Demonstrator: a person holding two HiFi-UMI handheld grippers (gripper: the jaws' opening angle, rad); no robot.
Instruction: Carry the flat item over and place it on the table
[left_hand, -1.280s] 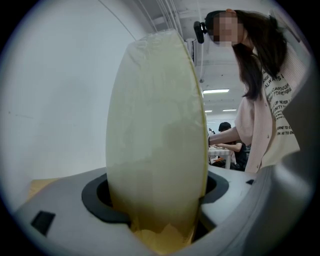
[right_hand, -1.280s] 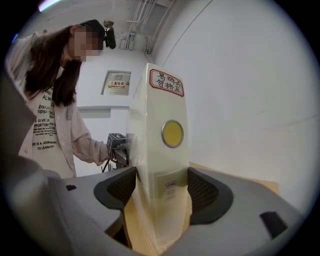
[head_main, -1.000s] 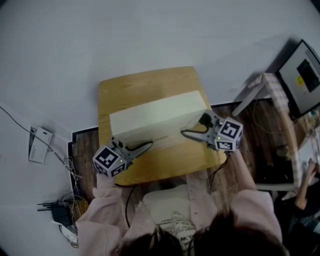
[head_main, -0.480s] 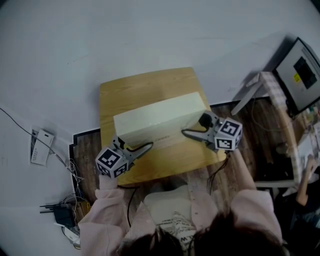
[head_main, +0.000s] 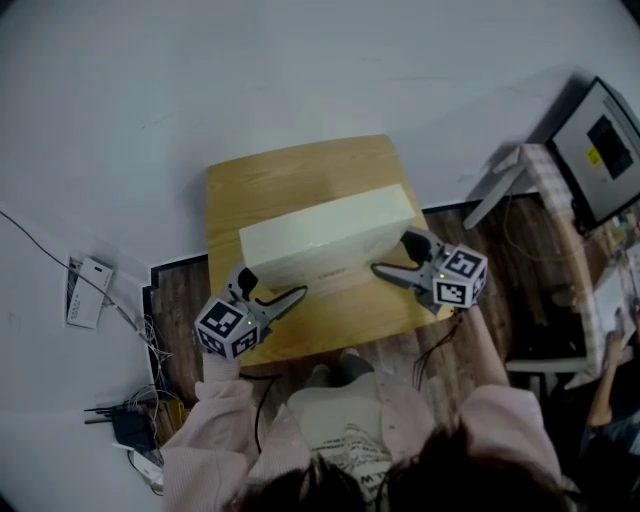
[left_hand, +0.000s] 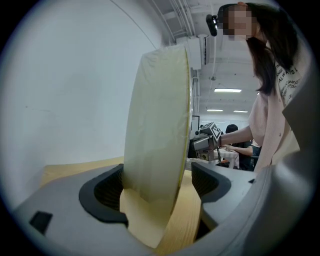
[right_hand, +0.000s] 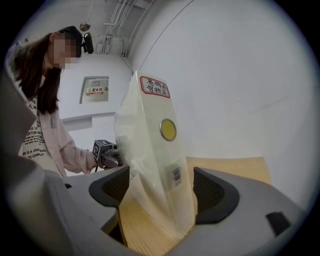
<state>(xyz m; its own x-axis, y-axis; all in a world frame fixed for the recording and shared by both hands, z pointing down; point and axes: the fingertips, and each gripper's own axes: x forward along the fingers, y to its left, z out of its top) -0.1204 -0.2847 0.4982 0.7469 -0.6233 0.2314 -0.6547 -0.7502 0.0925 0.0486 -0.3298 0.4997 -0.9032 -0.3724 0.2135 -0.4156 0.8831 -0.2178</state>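
Slightly rightward along the wooden table (head_main: 280, 170) is where the flat box (head_main: 325, 240) and both tongs have slid since a second ago. From the head view, the cream, plastic-wrapped box lies flat across the tabletop's middle. The left gripper (head_main: 272, 287) is at its left end and the right gripper (head_main: 390, 252) at its right end, each turned on its side. Bare wood shows behind the box toward the white wall, and a narrower strip in front toward the person. In the left gripper view, the jaws are spread with the box's end standing between the ribbed black pads (left_hand: 107, 192). A gap of wood grain shows at the right pad, while the left pad is at or almost at the wrap. In the right gripper view, the jaws are likewise spread around the other end. That end carries a round yellow sticker (right_hand: 168, 129), a red-bordered label (right_hand: 155, 86) and a small barcode. The left pad is close against the wrap and open space lies beside the right pad.
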